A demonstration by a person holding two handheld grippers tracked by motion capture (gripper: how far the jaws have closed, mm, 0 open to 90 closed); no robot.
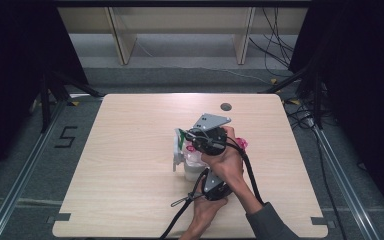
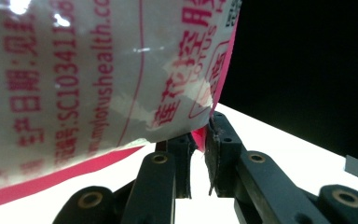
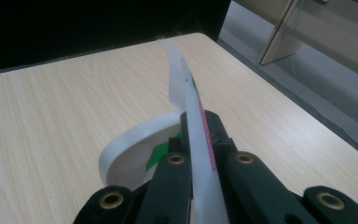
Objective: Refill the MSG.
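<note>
A white plastic packet point(image 2: 98, 79) printed with red characters and edged in pink hangs between both grippers. My left gripper point(image 2: 200, 140) is shut on its pink lower corner. My right gripper point(image 3: 198, 126) is shut on the packet's thin edge point(image 3: 186, 88), which stands up between the jaws. Under it sits a white round cup point(image 3: 126, 144) with something green point(image 3: 158, 154) inside. In the high view the packet point(image 1: 180, 147) and cup point(image 1: 192, 172) sit mid-table. There the right gripper point(image 1: 194, 142) is held above them, and the left gripper point(image 1: 211, 184) is nearer the person.
The wooden table point(image 1: 130, 150) has a round cable hole point(image 1: 225, 106) near its far edge. Wooden furniture legs point(image 1: 122, 40) stand on the floor beyond the table. Dark stands and cables point(image 1: 305, 100) flank its far corners.
</note>
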